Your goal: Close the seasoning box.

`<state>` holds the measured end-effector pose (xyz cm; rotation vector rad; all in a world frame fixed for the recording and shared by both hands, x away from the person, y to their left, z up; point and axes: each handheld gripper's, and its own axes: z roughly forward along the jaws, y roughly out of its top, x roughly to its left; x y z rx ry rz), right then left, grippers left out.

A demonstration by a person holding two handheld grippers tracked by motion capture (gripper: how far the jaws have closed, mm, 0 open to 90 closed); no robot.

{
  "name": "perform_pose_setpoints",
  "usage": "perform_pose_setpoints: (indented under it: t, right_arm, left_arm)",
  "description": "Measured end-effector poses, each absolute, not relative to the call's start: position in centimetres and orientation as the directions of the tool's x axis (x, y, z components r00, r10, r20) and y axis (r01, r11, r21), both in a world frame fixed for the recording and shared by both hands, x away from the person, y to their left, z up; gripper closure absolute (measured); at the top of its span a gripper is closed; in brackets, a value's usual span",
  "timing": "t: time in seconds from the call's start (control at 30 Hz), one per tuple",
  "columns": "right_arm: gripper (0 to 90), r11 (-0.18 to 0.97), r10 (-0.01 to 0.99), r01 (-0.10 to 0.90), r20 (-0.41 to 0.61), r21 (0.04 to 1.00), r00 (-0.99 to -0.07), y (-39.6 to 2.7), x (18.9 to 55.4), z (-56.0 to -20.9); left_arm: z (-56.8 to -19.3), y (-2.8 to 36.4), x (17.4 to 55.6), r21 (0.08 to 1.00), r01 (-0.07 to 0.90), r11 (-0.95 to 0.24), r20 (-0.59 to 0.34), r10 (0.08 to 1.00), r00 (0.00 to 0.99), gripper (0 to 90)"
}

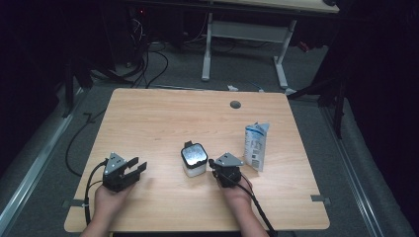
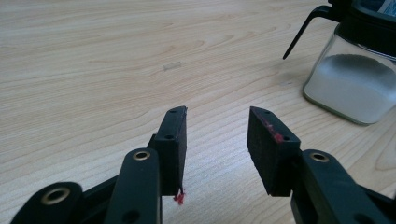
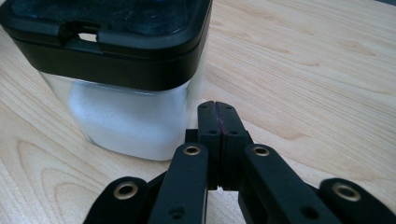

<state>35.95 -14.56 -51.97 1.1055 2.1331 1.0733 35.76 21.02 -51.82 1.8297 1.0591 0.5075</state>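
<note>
With the jar (image 1: 193, 160) standing upright near the front middle of the table (image 1: 163, 113), squarely between the 2 tools. Glass body, black lid, white powder inside about halfway up.

Right gripper (image 1: 213, 163) clearly the nearer: jaws pressed flat together, nothing pinched, tips just beside the jar's lower corner in the right gripper view (image 3: 217, 109). Touching or a hair apart? Cannot tell.

Left gripper (image 1: 138, 164) well apart from the jar, jaws parted to a middling gap and empty, aimed across bare wood. From along those jaws (image 2: 217, 114), jar (image 2: 348, 88) ahead and off to the right, thin black lid lever (image 2: 303, 28) poking out toward this side.

Judging by that: a swing to the right needed before any grasp by the left, and a wider gap than this for the jar's body.

Nothing in the way between left gripper and jar. Blue-and-white pouch (image 1: 256, 146) upright behind the right gripper, near but clear. Cable hole (image 1: 235, 104) far back, no concern.
</note>
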Motion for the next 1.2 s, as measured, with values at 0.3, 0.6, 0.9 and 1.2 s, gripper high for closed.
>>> perform_pose_setpoints:
  t: [0.3,0.6,0.9,1.2]
  right_arm:
    - [90.0,0.375,0.823,0.429,-0.082,0.821,-0.562,-13.9,35.5,-52.0]
    - [90.0,0.391,0.802,0.404,-0.092,0.827,-0.590,-13.0,34.3,-51.8]
    - [89.9,0.393,0.794,0.400,-0.086,0.828,-0.601,-12.6,33.8,-51.9]
    - [88.3,0.389,0.791,0.394,-0.083,0.833,-0.606,-12.4,33.4,-51.9]
  left_arm:
    - [-51.9,21.1,35.7,0.871,0.452,-0.190,-0.098,0.836,0.540,57.8]
    - [-51.9,21.0,35.7,0.871,0.452,-0.193,-0.097,0.834,0.543,57.8]
    - [-52.0,20.9,35.7,0.869,0.454,-0.195,-0.098,0.833,0.545,57.8]
    - [-51.9,21.0,35.6,0.872,0.453,-0.187,-0.104,0.833,0.543,58.9]
